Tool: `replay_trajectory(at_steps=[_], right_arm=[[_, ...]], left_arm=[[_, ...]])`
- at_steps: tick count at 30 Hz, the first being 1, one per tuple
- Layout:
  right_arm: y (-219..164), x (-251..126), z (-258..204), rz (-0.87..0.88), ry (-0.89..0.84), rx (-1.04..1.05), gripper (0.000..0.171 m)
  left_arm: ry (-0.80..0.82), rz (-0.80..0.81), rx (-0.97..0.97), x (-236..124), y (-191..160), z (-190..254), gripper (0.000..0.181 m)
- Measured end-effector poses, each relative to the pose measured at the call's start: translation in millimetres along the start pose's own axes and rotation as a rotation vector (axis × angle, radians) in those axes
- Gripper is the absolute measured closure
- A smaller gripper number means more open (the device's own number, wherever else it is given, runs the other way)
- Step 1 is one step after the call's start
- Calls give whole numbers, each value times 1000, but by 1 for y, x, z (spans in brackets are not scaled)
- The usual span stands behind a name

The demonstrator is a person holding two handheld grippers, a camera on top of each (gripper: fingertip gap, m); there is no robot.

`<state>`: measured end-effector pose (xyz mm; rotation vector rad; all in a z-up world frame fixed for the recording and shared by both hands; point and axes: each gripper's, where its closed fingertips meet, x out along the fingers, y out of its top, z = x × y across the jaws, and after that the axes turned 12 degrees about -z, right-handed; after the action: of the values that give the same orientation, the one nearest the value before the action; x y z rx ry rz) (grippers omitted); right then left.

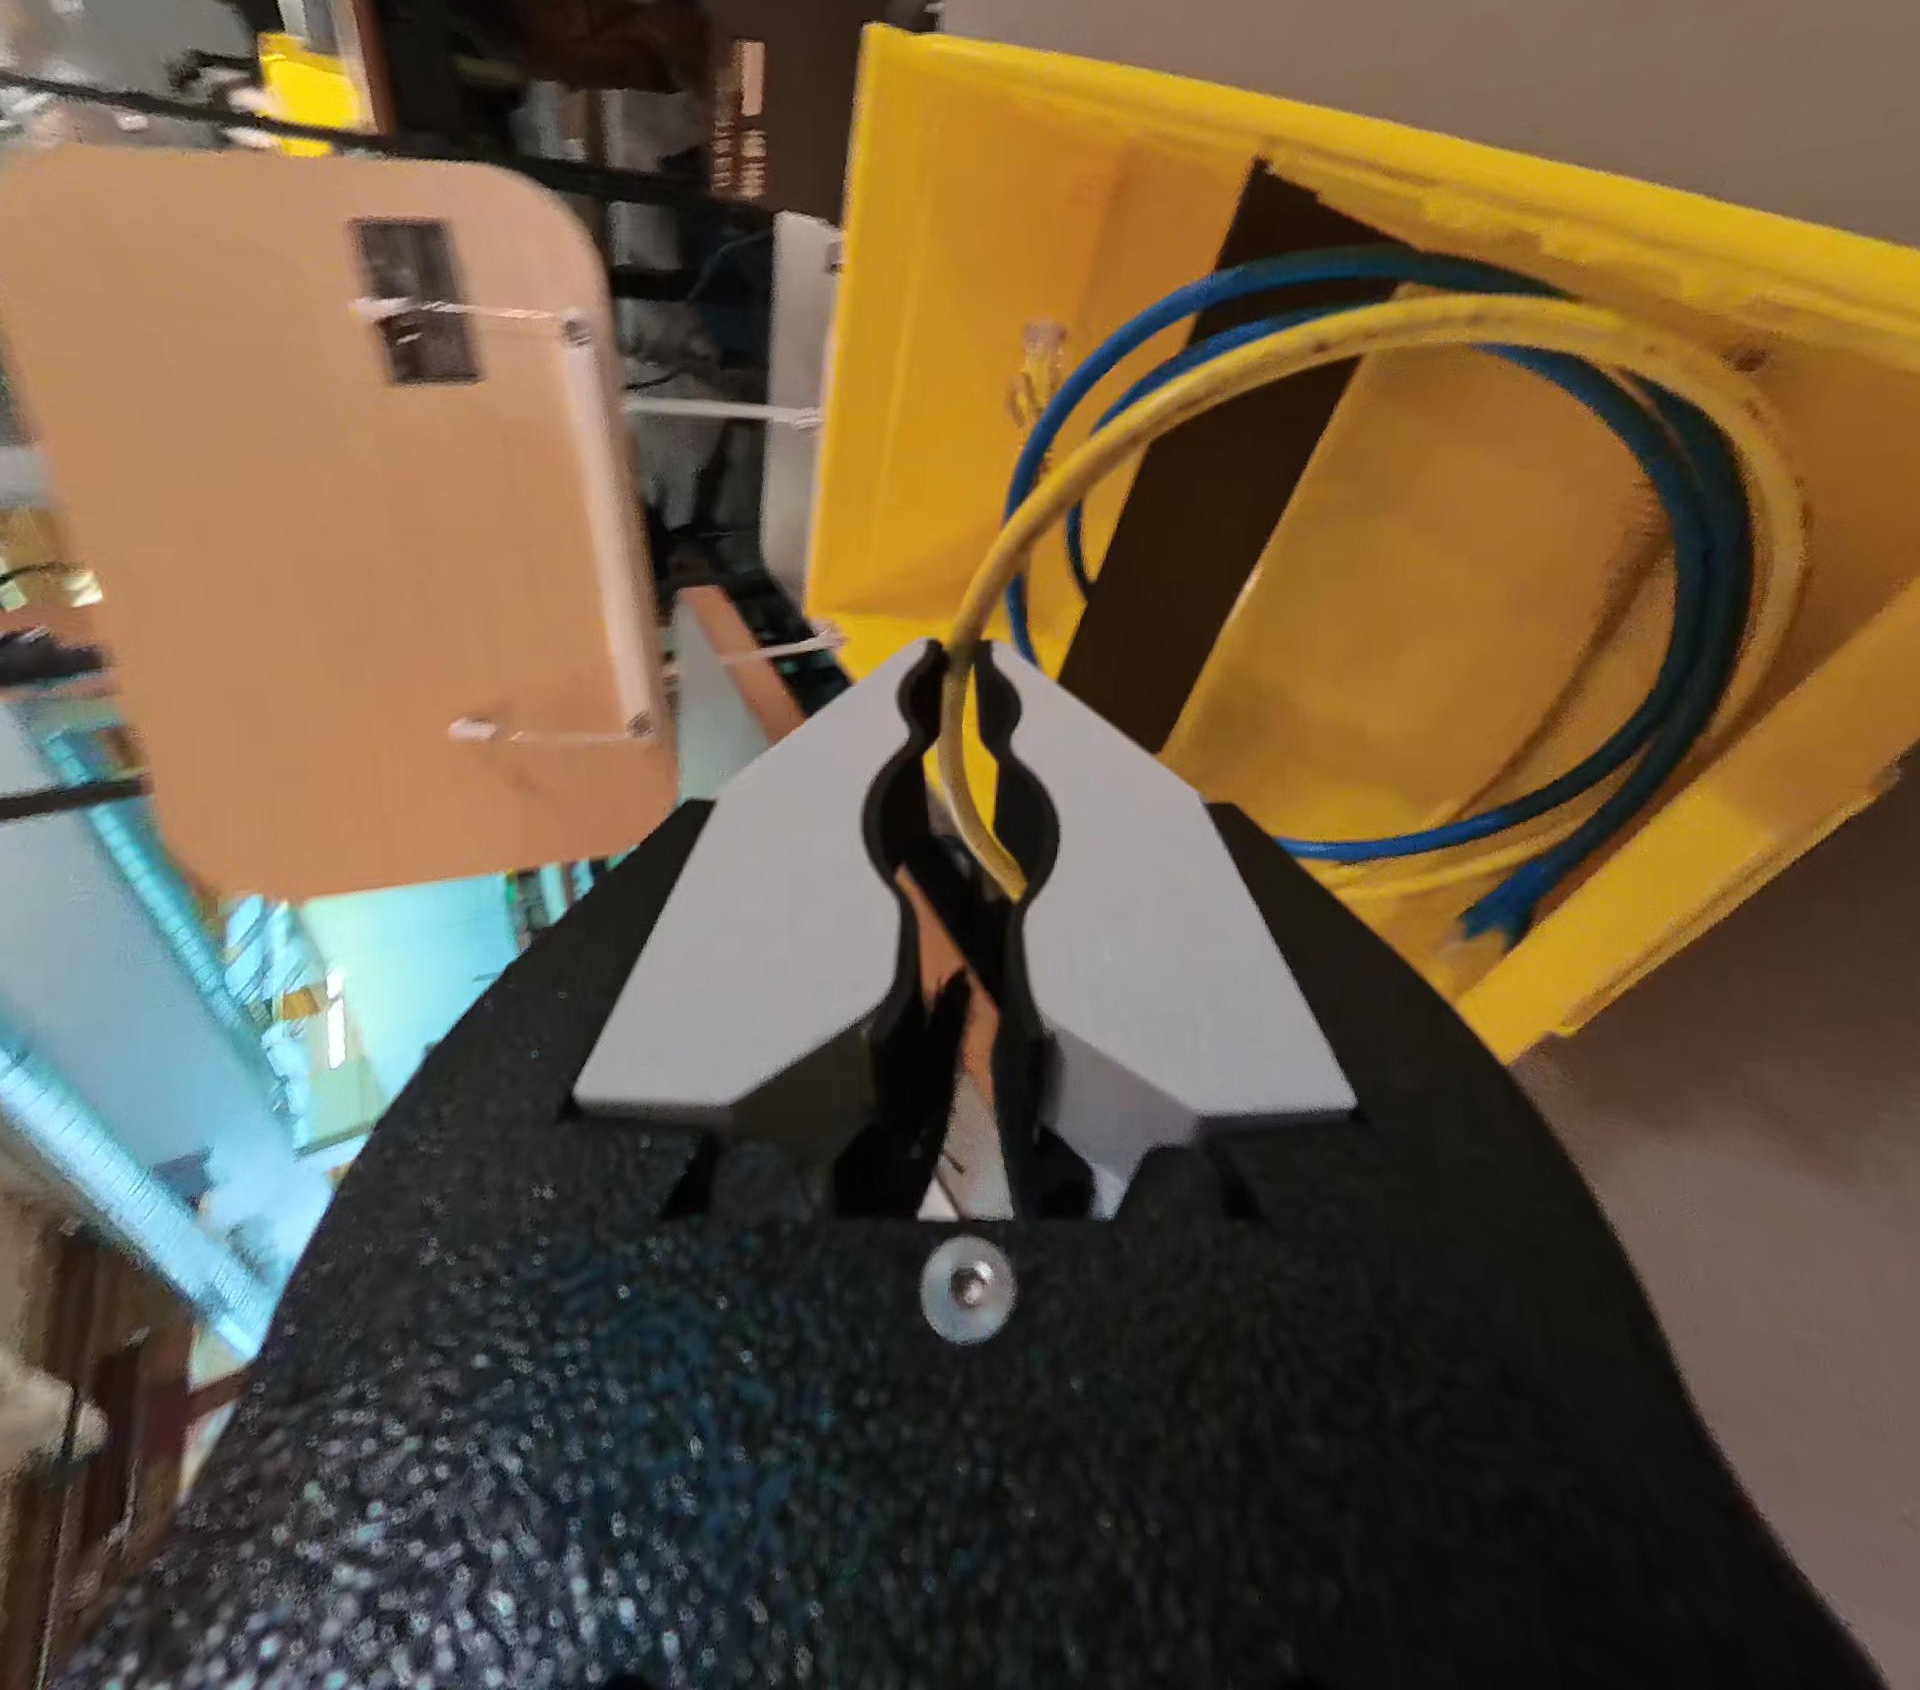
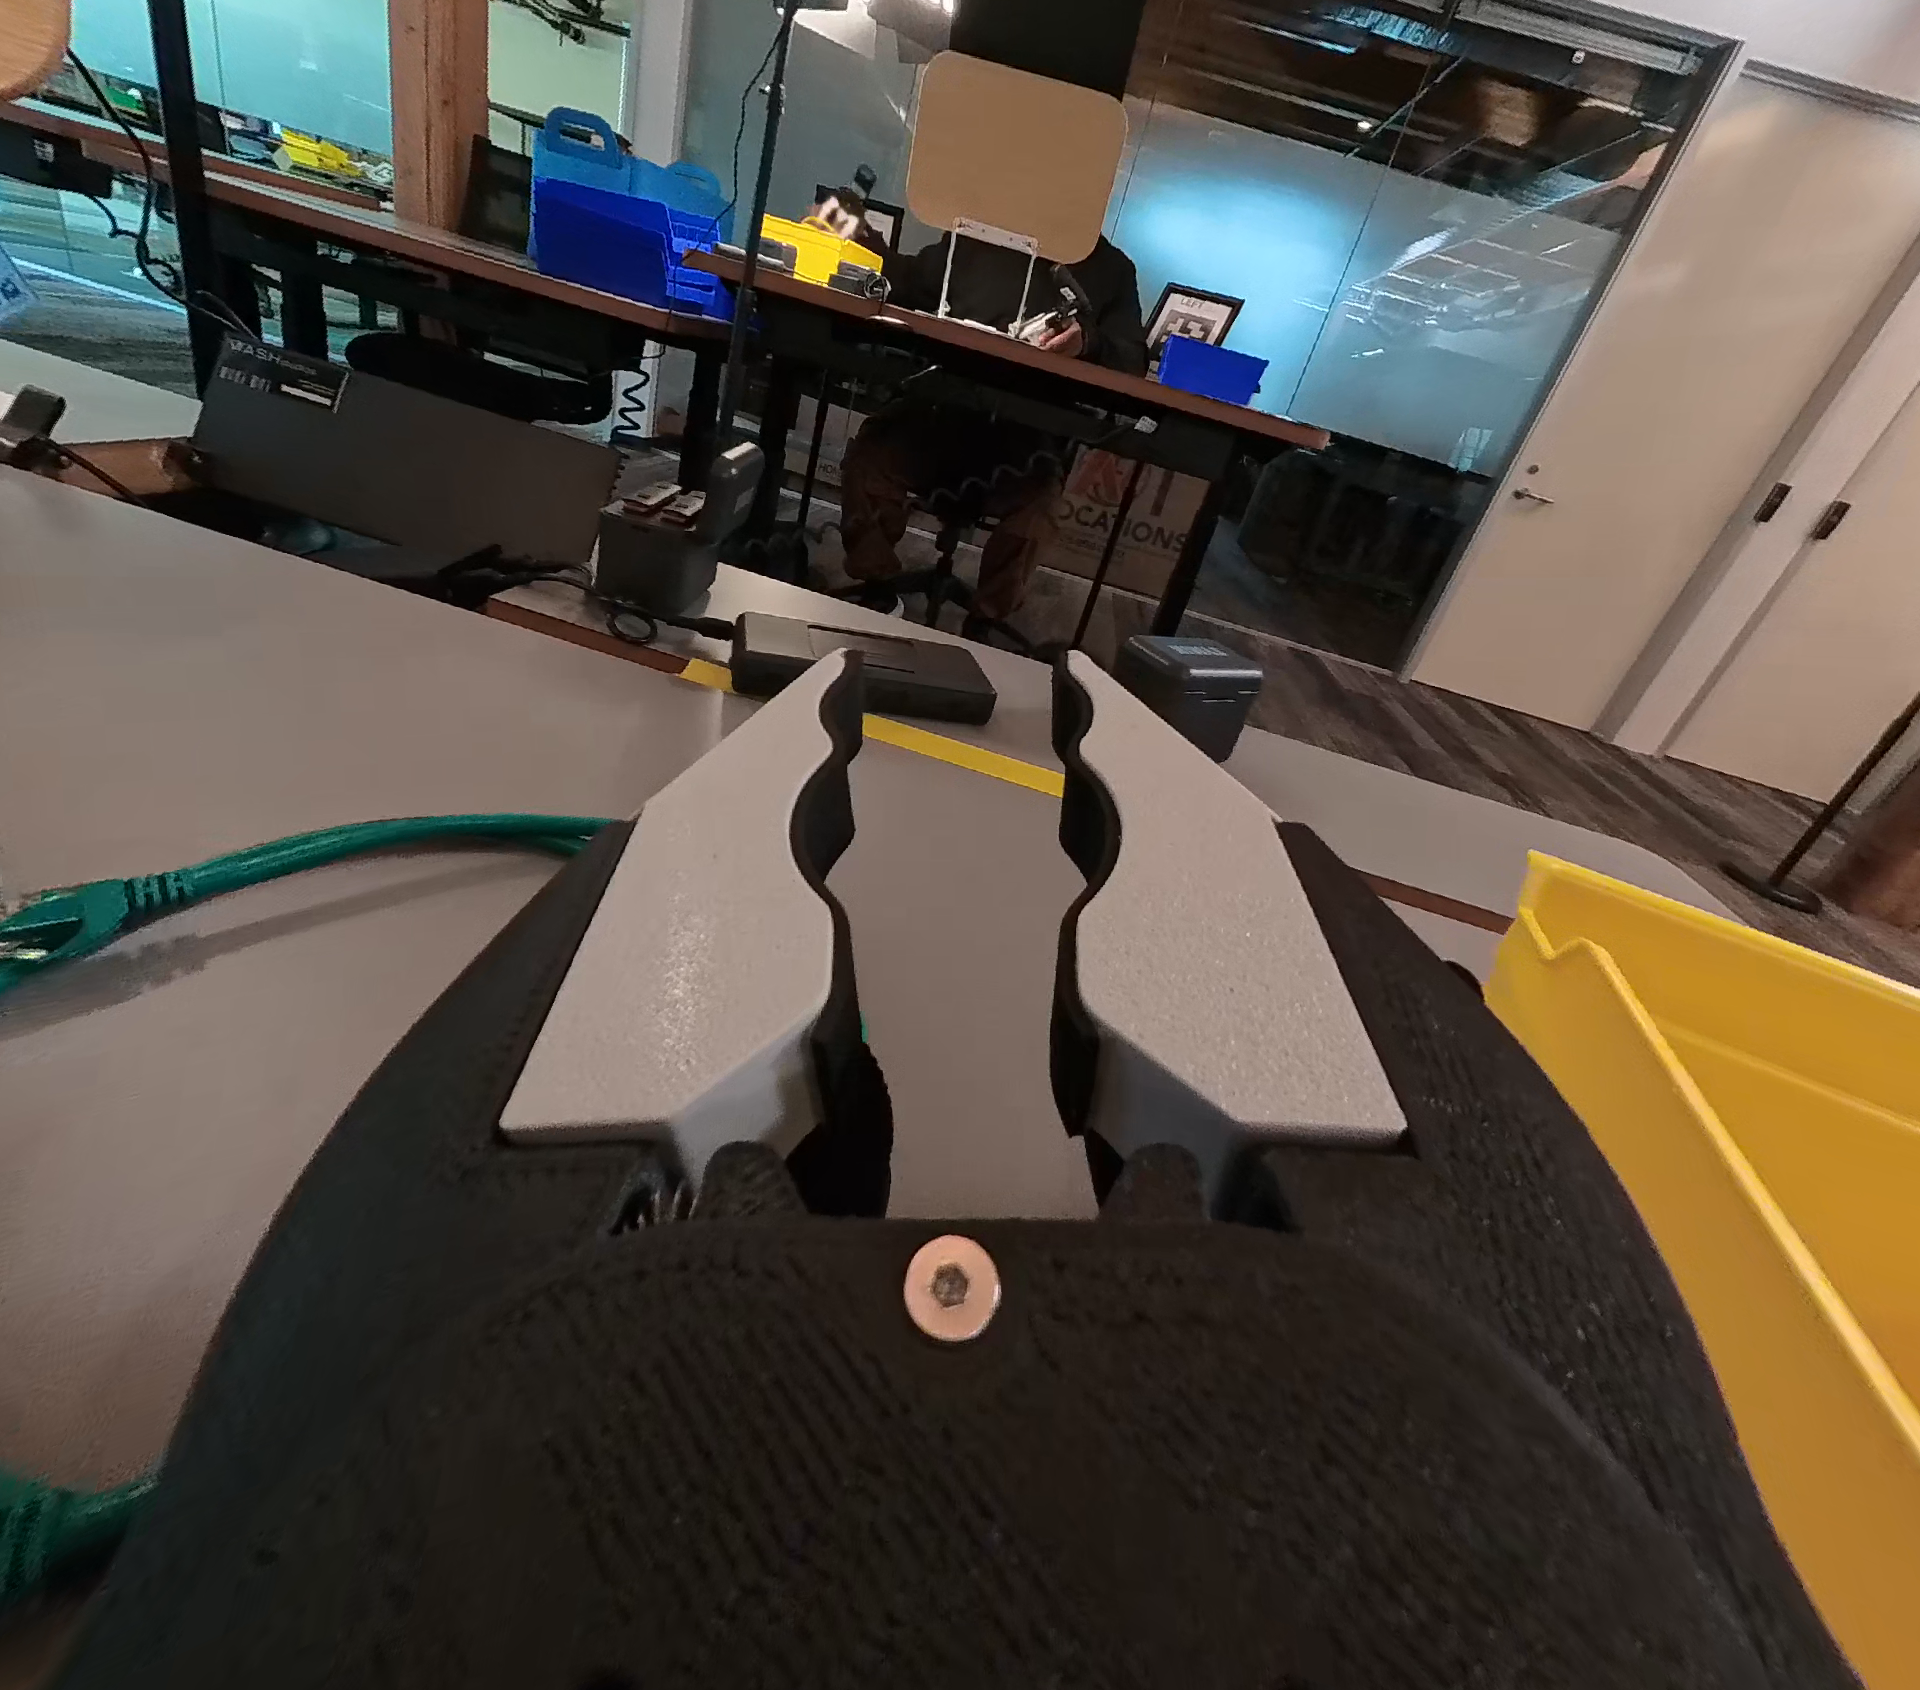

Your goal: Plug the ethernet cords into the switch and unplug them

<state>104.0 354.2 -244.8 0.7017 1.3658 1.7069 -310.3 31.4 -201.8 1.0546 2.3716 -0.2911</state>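
1. While the left wrist view is rolled sideways and blurred, it alone shows the left gripper (image 1: 961, 653) pinched shut on a yellow ethernet cord (image 1: 1226, 383), which arcs from the fingertips into a yellow bin (image 1: 997, 352).
2. A blue ethernet cord (image 1: 1704, 601) coils inside that bin beside the yellow one, its plug near the bin's lower wall.
3. Only the right wrist view shows the right gripper (image 2: 956, 684), its jaws apart with nothing between them, low over a grey table (image 2: 260, 705).
4. A green ethernet cord (image 2: 312, 851) lies on the table left of this gripper, partly hidden under its body.
5. A black switch (image 2: 935, 690) sits just beyond the fingertips, its near edge blocked by the left finger; the bin's corner shows at right.
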Motion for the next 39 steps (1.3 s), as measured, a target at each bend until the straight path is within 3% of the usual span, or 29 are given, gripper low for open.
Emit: replay_trajectory(at_steps=[8,25,32,39], right_arm=[[0,0,-1,1,4,3,136],[1,0,-3,3,17,23,136],[1,0,-5,4,21,15,136],[1,0,-3,5,18,27,136]], left_arm=[[359,29,-145,-64,-22,-81,180],[820,24,-321,-165,-56,-194,180],[849,81,-253,-178,-15,-232,180],[965,201,-239,-232,35,-286,181]])
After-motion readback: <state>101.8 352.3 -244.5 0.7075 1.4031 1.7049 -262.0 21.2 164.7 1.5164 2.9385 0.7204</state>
